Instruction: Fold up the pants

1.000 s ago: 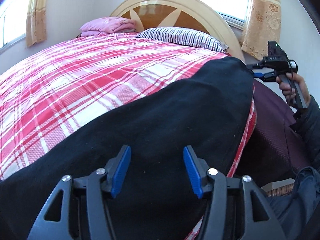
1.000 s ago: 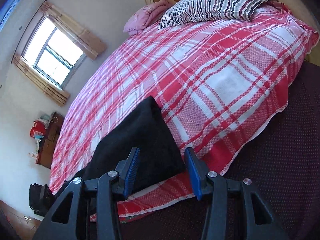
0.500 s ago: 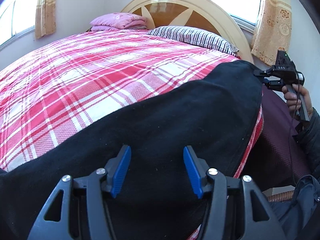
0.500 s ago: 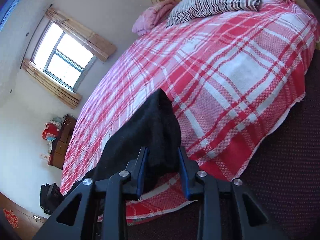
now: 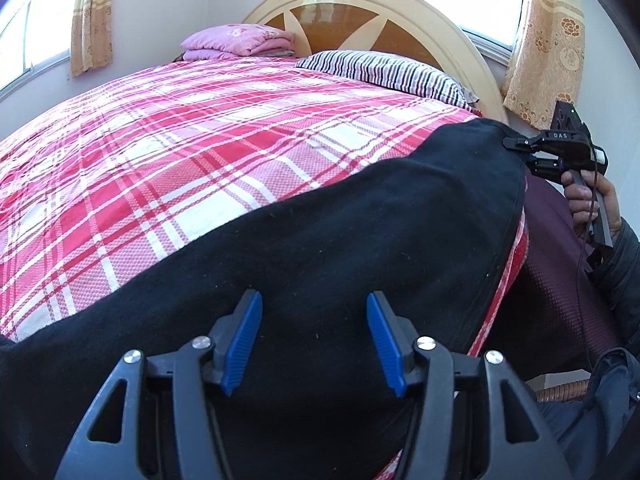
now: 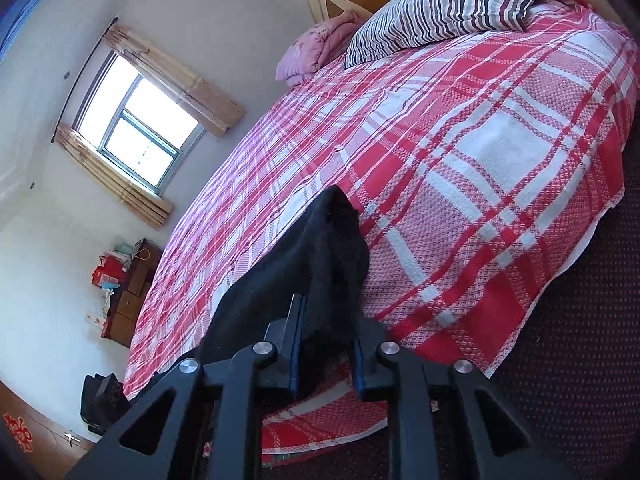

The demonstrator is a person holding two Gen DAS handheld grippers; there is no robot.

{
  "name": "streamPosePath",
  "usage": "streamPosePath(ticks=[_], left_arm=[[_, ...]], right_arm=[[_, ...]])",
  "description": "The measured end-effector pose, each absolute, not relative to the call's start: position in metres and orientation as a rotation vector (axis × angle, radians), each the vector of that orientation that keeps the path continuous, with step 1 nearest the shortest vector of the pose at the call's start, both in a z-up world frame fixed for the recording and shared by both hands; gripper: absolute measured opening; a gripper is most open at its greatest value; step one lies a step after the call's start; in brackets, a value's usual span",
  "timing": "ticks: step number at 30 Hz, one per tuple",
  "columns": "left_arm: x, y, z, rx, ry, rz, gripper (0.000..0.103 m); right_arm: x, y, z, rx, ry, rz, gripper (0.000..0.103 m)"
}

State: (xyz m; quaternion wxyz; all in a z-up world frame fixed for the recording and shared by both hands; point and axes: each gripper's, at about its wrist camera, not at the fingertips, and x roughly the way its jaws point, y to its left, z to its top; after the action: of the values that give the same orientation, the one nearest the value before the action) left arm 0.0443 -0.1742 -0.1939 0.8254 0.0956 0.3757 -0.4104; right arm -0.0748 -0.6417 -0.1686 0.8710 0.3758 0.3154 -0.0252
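Closing on a bunched corner of the black pants point(image 6: 336, 264), the right gripper point(image 6: 326, 344) is seen with its blue pads pressed against the fabric from both sides; in the left wrist view the same right gripper point(image 5: 516, 146) is held at the pants' far corner by a hand point(image 5: 592, 200). Left gripper point(image 5: 314, 342): jaws set half apart above the cloth, nothing clamped between them. Pants: spread along the near edge of a red-and-white plaid bedspread point(image 5: 192, 148). Beyond: striped pillow point(image 5: 384, 72), folded pink blanket point(image 5: 236, 42), arched wooden headboard point(image 5: 360, 8)
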Motion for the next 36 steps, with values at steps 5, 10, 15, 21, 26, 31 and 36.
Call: streamPosePath(ticks=[5,10,15,21,26,31,36], left_arm=[[0.046,-0.167,-0.193,0.196,0.81,-0.848,0.058],[0.04,-0.152,-0.194,0.224,0.814,-0.822,0.058],[0.034,-0.152,-0.197,0.256,0.798,-0.824,0.061],[0.041,-0.138,-0.192,0.21,0.796,-0.786,0.061],[0.051,-0.115,-0.19,0.131,0.821,-0.747,0.061],[0.058,-0.098,-0.18,0.072,0.817,-0.72,0.061],[0.059,-0.082,-0.17,0.052,0.791,-0.696,0.061]], right_arm=[[-0.077,-0.635,-0.163,0.738,0.669,-0.093,0.019],[-0.077,-0.631,-0.155,0.723,0.639,-0.096,0.016],[-0.074,-0.635,-0.165,0.738,0.666,-0.123,0.016],[-0.078,-0.634,-0.158,0.712,0.649,-0.133,0.016],[-0.083,-0.598,-0.115,0.534,0.556,-0.131,0.016],[-0.075,-0.539,-0.072,0.344,0.479,-0.073,0.016],[-0.051,-0.472,-0.057,0.21,0.497,0.056,0.016]])
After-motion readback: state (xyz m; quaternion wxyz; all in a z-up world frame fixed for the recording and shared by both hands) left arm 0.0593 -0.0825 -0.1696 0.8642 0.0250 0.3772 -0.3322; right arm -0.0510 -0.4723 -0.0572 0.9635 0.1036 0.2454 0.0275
